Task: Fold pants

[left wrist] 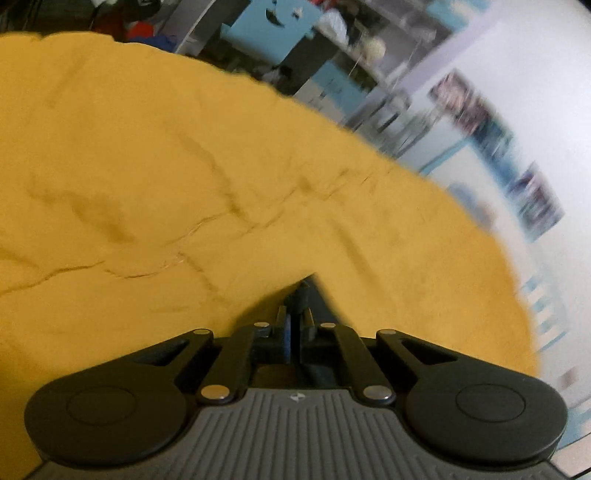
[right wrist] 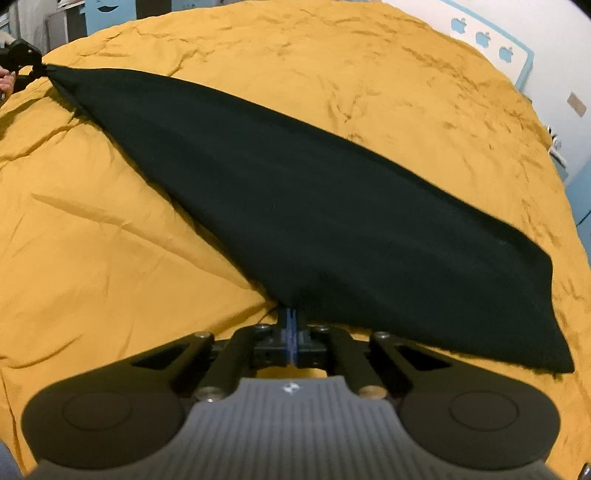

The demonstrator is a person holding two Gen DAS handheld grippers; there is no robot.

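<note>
The black pants (right wrist: 295, 199) hang stretched above the mustard-yellow bed sheet (right wrist: 110, 258). My right gripper (right wrist: 291, 314) is shut on their near edge. My left gripper (right wrist: 35, 68) shows at the far left of the right wrist view, shut on the pants' far corner. In the left wrist view my left gripper (left wrist: 297, 295) has its jaws together, with only a dark sliver of the pants (left wrist: 317, 291) beside them. The right end of the pants droops down to the sheet.
The yellow sheet (left wrist: 147, 166) covers the whole bed. Beyond it are blue and white furniture (left wrist: 273, 29), shelves with clutter and a white wall (left wrist: 535, 74) with posters, all blurred. A white and blue headboard (right wrist: 491, 40) stands at the far right.
</note>
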